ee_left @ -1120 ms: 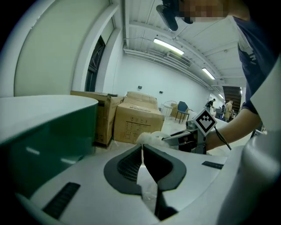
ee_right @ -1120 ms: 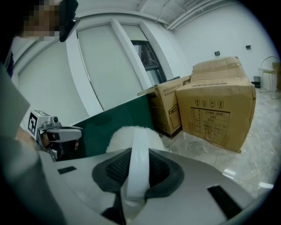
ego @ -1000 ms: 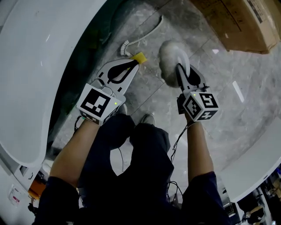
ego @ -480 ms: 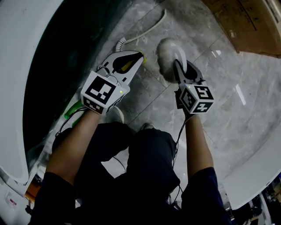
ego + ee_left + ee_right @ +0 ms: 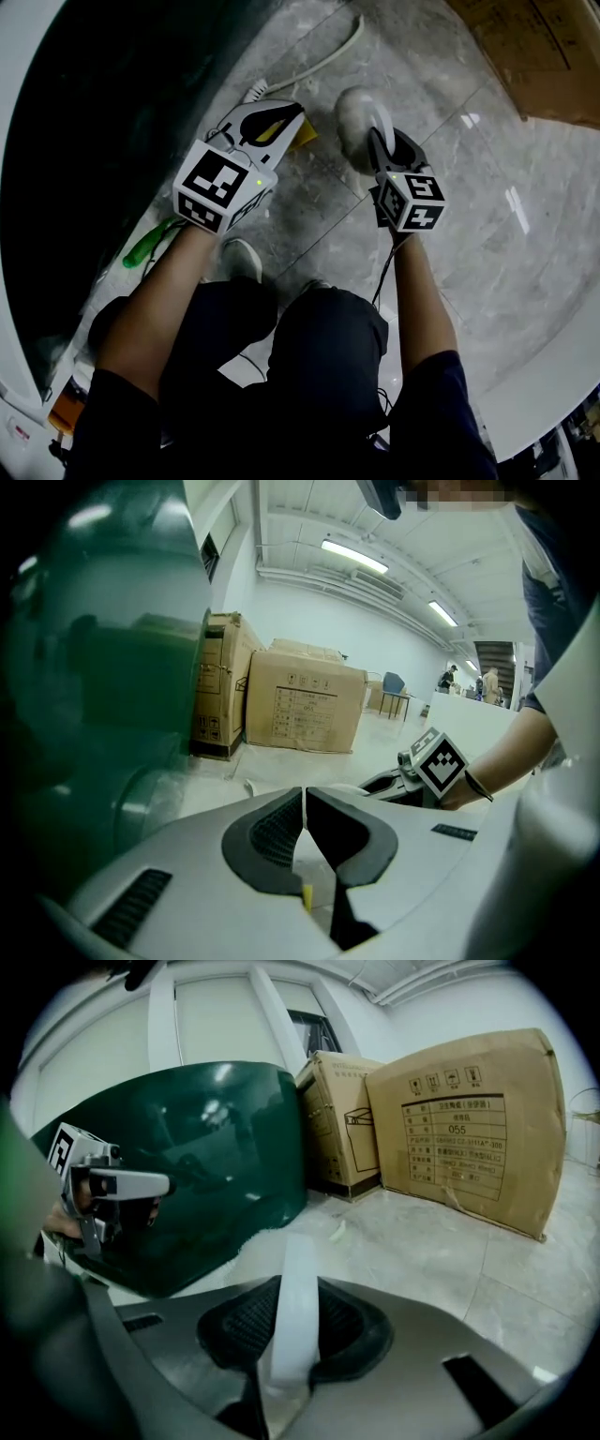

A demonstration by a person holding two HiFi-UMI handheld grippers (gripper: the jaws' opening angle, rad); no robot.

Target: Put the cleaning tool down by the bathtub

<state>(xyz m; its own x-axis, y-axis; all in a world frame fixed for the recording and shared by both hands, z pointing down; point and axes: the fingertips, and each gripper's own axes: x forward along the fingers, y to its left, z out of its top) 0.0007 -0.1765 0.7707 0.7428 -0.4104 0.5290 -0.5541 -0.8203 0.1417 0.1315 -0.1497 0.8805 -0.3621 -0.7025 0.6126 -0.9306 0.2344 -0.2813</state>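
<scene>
The cleaning tool [image 5: 354,114] is a fluffy white pad with a white handle [image 5: 292,1335]. My right gripper [image 5: 377,139] is shut on that handle and holds the pad low over the marble floor. In the right gripper view the handle stands up between the dark pads of the right gripper [image 5: 295,1283]. The dark green bathtub [image 5: 112,112] curves along the left. My left gripper [image 5: 297,112] is next to its wall, with its jaw tips touching. A small yellow sponge [image 5: 304,139] sticks out under them, and a yellow sliver [image 5: 305,897] shows behind the tips of the left gripper [image 5: 303,794].
A long white brush [image 5: 328,58] lies on the floor beyond the grippers, close to the tub. A green-handled thing [image 5: 148,244] lies by the tub wall near my feet. Cardboard boxes [image 5: 534,52] stand at the far right. A white curved rim [image 5: 553,375] is at the lower right.
Both grippers have kept their grips and drawn a little nearer each other. The view has swung toward the dark tub wall, and the green-handled thing has come into sight.
</scene>
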